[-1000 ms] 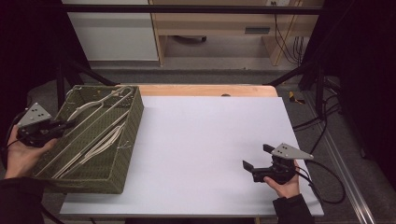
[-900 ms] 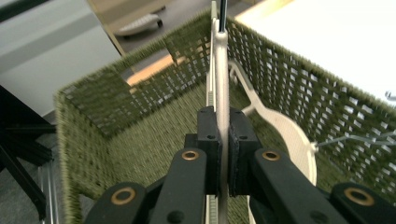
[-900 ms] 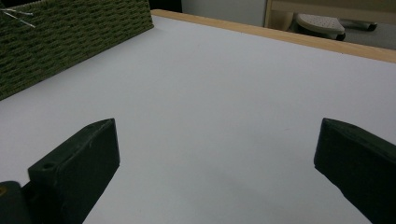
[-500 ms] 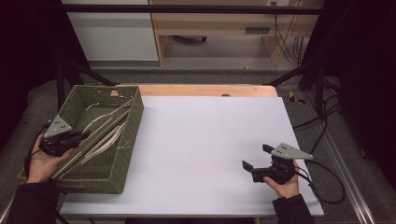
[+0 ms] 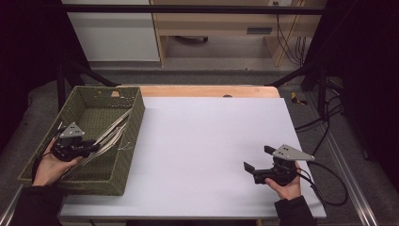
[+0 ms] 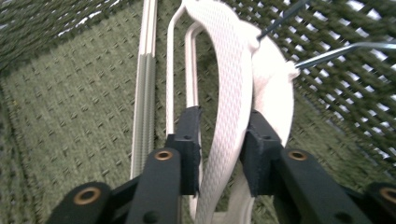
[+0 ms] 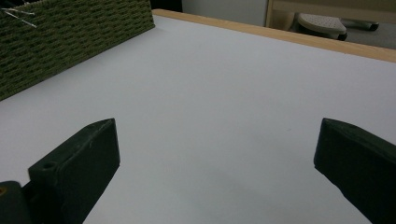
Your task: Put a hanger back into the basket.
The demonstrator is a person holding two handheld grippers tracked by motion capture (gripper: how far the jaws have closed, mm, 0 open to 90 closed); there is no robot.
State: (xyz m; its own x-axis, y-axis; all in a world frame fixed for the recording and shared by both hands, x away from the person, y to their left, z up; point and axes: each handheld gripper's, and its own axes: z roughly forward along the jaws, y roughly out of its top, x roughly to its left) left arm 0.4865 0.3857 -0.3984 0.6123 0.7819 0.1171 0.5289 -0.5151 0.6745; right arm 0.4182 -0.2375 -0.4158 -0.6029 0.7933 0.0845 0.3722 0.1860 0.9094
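Left tool (image 6: 219, 140): jaws just opened slightly, white hanger (image 6: 229, 93) between them, pads apparently off it. Hanger in green basket (image 5: 124, 141), long axis running away from tool. Right tool (image 5: 266, 167): wide, empty, far across table (image 5: 202, 141).

The right gripper (image 7: 217, 161) has its 2 black jaws spread wide over the white tabletop (image 7: 224, 88); a green woven basket (image 7: 70, 37) sits at 10 o'clock.
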